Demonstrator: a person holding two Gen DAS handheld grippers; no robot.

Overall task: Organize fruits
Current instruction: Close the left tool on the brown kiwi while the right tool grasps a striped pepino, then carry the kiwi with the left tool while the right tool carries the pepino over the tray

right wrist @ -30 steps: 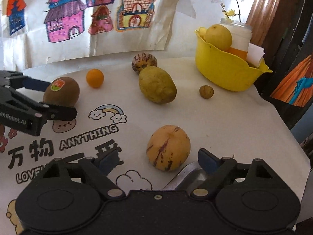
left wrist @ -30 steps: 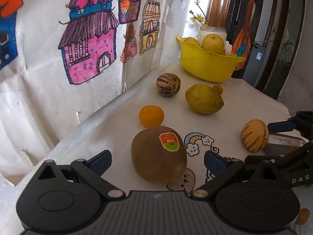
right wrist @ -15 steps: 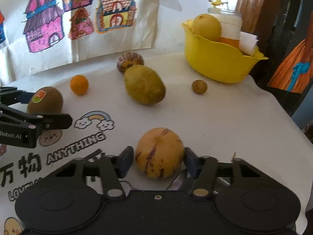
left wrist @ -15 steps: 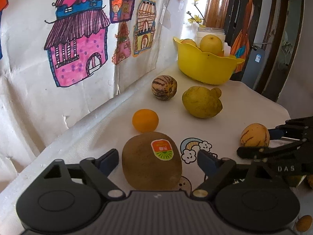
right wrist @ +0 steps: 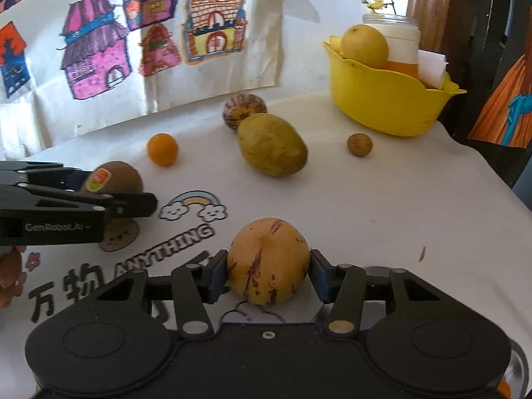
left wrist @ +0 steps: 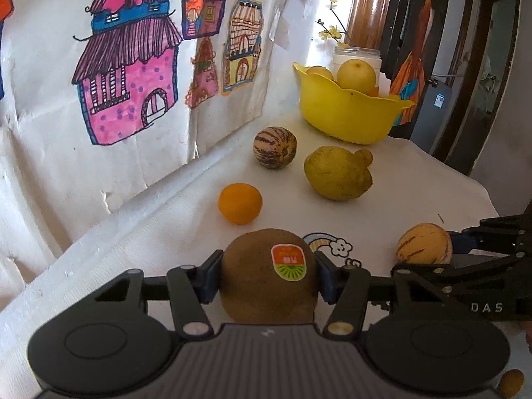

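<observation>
kiwi: brown kiwi (left wrist: 268,274) with a red-green sticker, sitting between the pads of the left gripper (left wrist: 267,277); both blue pads touch its flanks, so it's pinched across its width. Can't tell if it's off the cloth yet.
striped melon: yellow-orange striped melon (right wrist: 268,261) clamped the same way in the right gripper (right wrist: 268,276), pads on both sides, stem dimple facing the camera.
left vs right: grippers side by side, kiwi on the wall side, melon on the open side; from the left wrist view the melon (left wrist: 424,243) sits just beside the left gripper's own right finger.
key relation: yellow bowl (left wrist: 345,116) lies straight ahead and slightly right of both grippers, at the far end of the table. Right gripper looks nearer to it and has the freer lane.
bowl contents: already holds a round yellow fruit (right wrist: 364,46); a white jar (right wrist: 399,40) stands behind it.
in the way: green-yellow lemon-like fruit (right wrist: 272,144), long axis lying diagonally across the path, plus dark striped melon (right wrist: 244,110) behind it, an orange (right wrist: 162,149) toward the wall and a small brown fruit (right wrist: 359,144) near the bowl.
judgement: if the bowl is the target, both loads need lifting over the lemon-like fruit; going one at a time avoids a clash at the rim.
surface: white printed tablecloth (right wrist: 382,206).
</observation>
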